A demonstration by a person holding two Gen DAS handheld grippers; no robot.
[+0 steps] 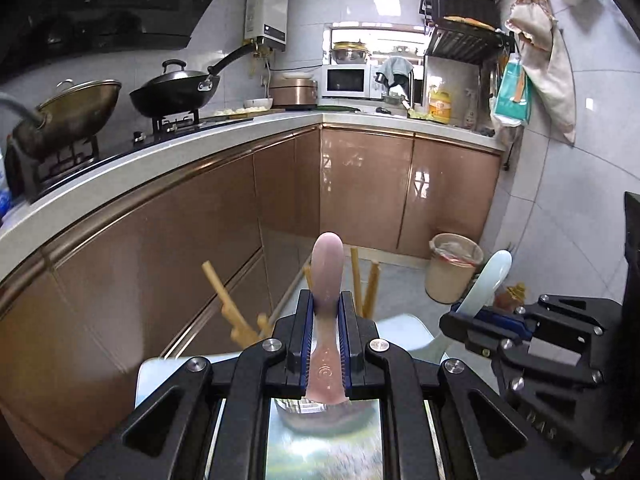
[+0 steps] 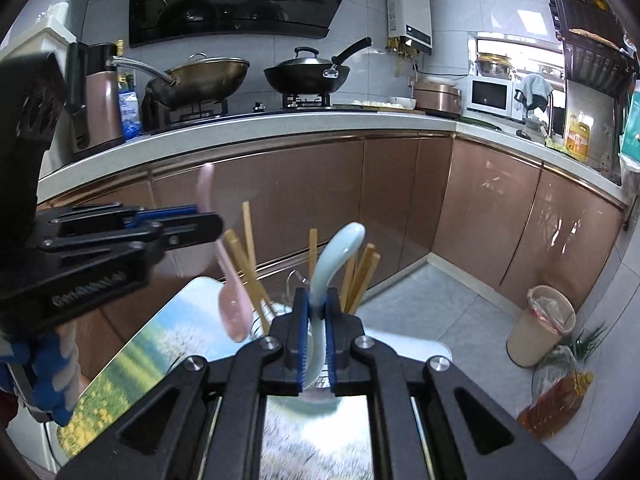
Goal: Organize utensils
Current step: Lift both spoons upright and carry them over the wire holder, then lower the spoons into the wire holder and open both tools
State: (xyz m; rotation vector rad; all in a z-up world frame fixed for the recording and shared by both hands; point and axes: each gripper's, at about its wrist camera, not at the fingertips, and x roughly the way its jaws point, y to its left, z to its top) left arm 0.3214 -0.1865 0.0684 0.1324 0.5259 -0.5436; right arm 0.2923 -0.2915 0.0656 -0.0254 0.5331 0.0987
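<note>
Spoons up in the air, one per tool, both clear of the tabletop (image 2: 132, 364) with the printed landscape surface.

Left tool (image 1: 326, 312): jaws nearly shut, pinching the pink spoon (image 1: 327, 276) across its handle. Handle end pokes forward past the fingertips, bowl hangs down behind and below the jaws; the right wrist view shows the bowl dangling low. A mid-handle grip makes sense: the flat sides give the pads something to bite.

Right tool (image 2: 316, 308): jaws all but closed on the pale blue spoon (image 2: 336, 256), again on the handle, curved end arcing up and forward, bowl tucked under the tool body and blurred.

Wooden chopsticks (image 2: 248, 256) stand splayed in a clear holder (image 2: 280, 312) just beyond both tools, on the far part of the tabletop. Tips fan out in all directions, so the holder mouth is crowded.

My read: spoons are mid-carry, probably headed for that holder or a sorted spot; can't tell which. Holding them handle-forward, bowl-down suits dropping them in bowl first, though the chopsticks could snag a spoon on entry.

Kitchen counter with woks (image 1: 172, 88) is well apart and looks uninvolved.
</note>
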